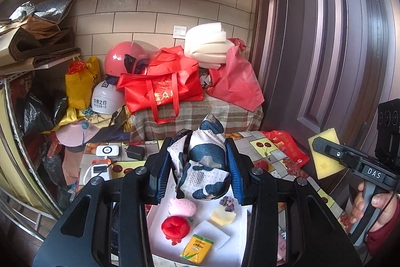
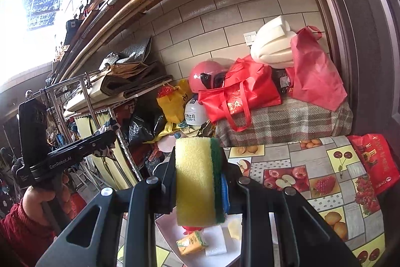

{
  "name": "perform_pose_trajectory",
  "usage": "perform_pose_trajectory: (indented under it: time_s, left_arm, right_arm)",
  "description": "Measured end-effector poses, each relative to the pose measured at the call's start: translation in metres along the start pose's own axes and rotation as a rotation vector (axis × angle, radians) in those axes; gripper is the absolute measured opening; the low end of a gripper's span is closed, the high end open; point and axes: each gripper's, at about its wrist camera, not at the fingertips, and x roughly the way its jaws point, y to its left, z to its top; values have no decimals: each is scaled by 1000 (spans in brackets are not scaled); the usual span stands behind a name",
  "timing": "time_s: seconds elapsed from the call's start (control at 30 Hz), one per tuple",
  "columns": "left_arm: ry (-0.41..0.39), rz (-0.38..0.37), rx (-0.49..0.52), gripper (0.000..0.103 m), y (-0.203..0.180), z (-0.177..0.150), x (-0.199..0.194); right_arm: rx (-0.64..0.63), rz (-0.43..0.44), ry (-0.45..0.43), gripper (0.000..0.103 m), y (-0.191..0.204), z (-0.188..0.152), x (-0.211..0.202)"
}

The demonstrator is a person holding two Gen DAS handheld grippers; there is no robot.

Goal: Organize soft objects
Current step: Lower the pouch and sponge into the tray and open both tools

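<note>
My left gripper [image 1: 198,167] is shut on a white and dark-blue patterned cloth bundle [image 1: 203,159] and holds it above a white tray [image 1: 155,224]. In the tray lie a pink puff [image 1: 181,207], a red plush [image 1: 175,227], a pale yellow sponge piece [image 1: 223,215], a white foam sheet [image 1: 212,233], a yellow packet [image 1: 197,248] and a small grey scrunchie [image 1: 227,202]. My right gripper [image 2: 198,179] is shut on a yellow sponge with a green scouring side [image 2: 196,179], held upright above the tray [image 2: 170,229]. That sponge also shows at the right of the left wrist view [image 1: 325,154].
The table has a fruit-print cloth [image 2: 312,179] with a red bag [image 2: 375,162] at its right. Chargers and a power bank [image 1: 107,152] lie left of the tray. Behind are red bags [image 1: 162,84], helmets [image 1: 122,59], white foam [image 1: 207,44] and a door [image 1: 325,41].
</note>
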Motion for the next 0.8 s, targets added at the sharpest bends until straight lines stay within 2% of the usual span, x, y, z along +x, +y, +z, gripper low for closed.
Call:
perform_pose_trajectory:
  time_s: [0.13, 0.27, 0.4, 0.53, 0.63, 0.7, 0.73, 0.77, 0.8]
  left_arm:
    - [100, 14, 43, 40, -3, -20, 54]
    - [231, 39, 69, 40, -4, -57, 112]
    - [325, 57, 70, 40, -2, -92, 158]
    - [397, 77, 50, 41, 1, -119, 191]
    - [405, 93, 40, 41, 4, -129, 201]
    - [397, 118, 46, 47, 5, -131, 204]
    - [393, 132, 47, 54, 6, -130, 205]
    - [387, 140, 44, 71, 9, -130, 206]
    - [380, 148, 41, 81, 11, -129, 206]
  right_arm:
    - [9, -6, 65, 26, -6, -14, 31]
    - [21, -25, 157, 26, -18, -32, 71]
    - [44, -49, 248, 26, -31, -61, 109]
    - [89, -72, 343, 27, -42, -99, 140]
    - [102, -80, 391, 28, -46, -116, 155]
    - [104, -88, 405, 29, -47, -122, 161]
    - [104, -92, 406, 29, -47, -124, 163]
    - [99, -93, 408, 29, -47, -124, 165]
    - [94, -96, 410, 31, -47, -125, 167]
